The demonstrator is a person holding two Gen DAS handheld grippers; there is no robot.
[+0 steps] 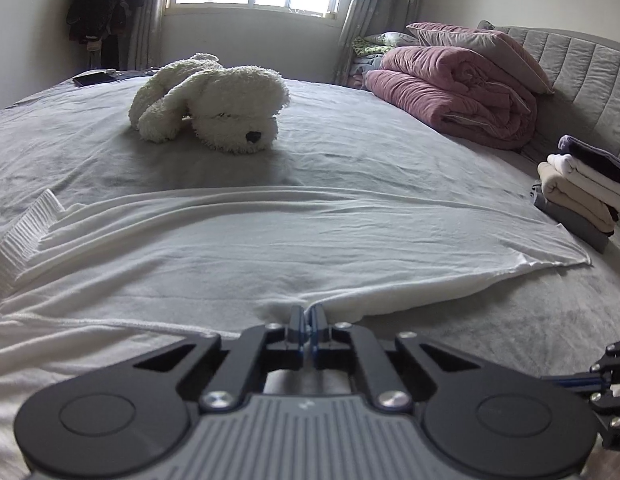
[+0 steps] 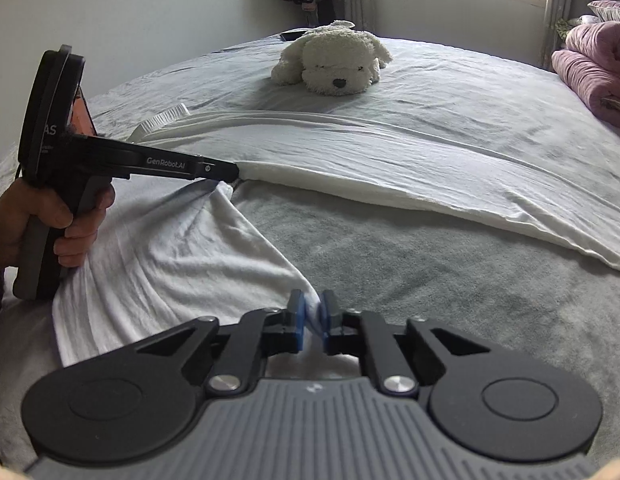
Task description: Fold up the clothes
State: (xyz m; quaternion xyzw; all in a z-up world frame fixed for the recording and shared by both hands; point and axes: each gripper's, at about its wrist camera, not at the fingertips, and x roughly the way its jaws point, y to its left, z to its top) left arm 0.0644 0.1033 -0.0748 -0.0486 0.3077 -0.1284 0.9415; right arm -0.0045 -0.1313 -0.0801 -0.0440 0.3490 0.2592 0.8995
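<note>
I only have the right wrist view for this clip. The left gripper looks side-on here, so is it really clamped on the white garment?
Observer: Yes. In the left wrist view the left gripper has its jaws pressed together on the near edge of the white garment.
Operator: Anything off to the right that I cannot see?
Observer: A stack of folded clothes lies on the bed just beyond the garment's far corner.
Operator: And behind that?
Observer: A grey padded headboard with a pillow leaning on it.
</note>
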